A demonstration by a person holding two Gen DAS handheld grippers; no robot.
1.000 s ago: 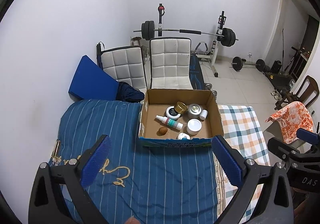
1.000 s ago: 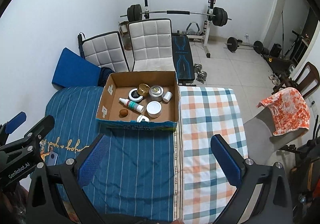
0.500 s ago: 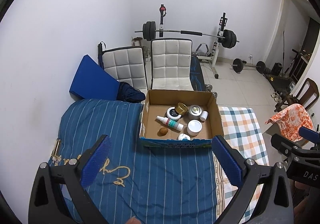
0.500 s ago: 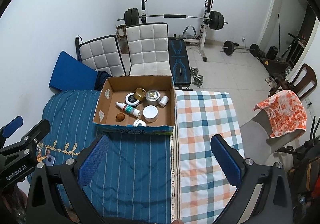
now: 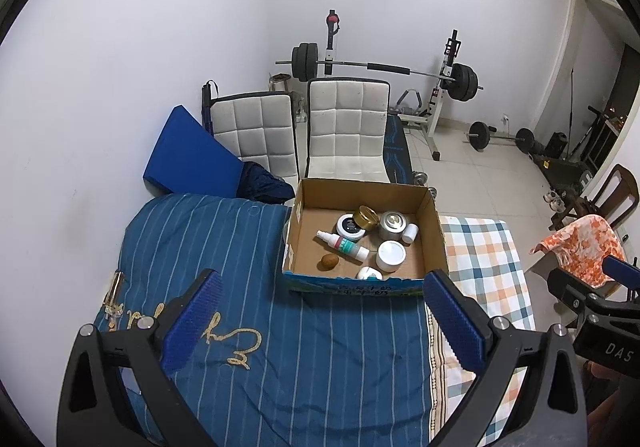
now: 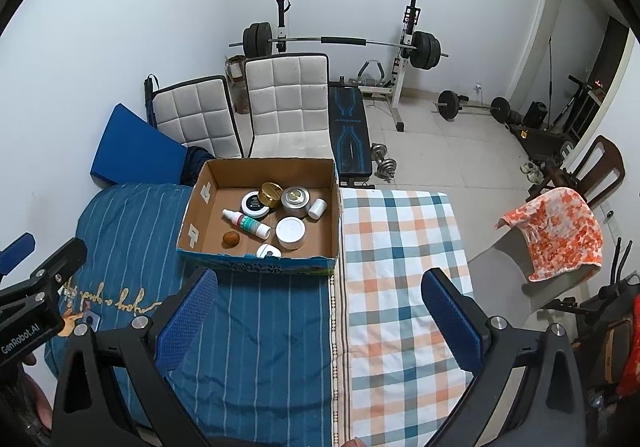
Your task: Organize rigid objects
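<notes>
Left tongs [image 5: 320, 313] and right tongs [image 6: 320, 311] both gaping wide, gripping nothing, hovering well above the bed [image 5: 304, 359] and short of the cardboard box [image 5: 434, 225]. Probably hanging back high to be taking in the whole layout.

Rigid items all sitting inside the box, box resting on the striped blue quilt [image 5: 192, 243] at 12 o'clock from the left tongs, edge touching the plaid blanket [image 6: 400, 259]. Clustering toward the box's 1–3 o'clock half:
- spray bottle [image 5: 343, 244] lying on its side, centre
- brown nut-like ball [image 5: 329, 261] at 7 o'clock of the bottle
- black-lidded jar [image 5: 351, 226], gold tin [image 5: 367, 216] leaning on it
- silver tin [image 5: 392, 224], small white bottle [image 5: 410, 233] just beside
- white jar [image 5: 391, 255], white cap-like piece [image 5: 369, 273] against the near wall

Fitting either stage: items gathered as a finished sort, or waiting to be taken out and arranged. Not calling a next move.

View differences:
- Left wrist view showing a small metallic thing [image 5: 114, 293] on the quilt at 9 o'clock, plus the right tool's body at 3 o'clock.
- Right wrist view showing the full plaid side lying bare, a dumbbell [image 6: 383, 166] on the floor beyond the bed, tape patches on the box's inner left wall, left tool at 9 o'clock.
</notes>
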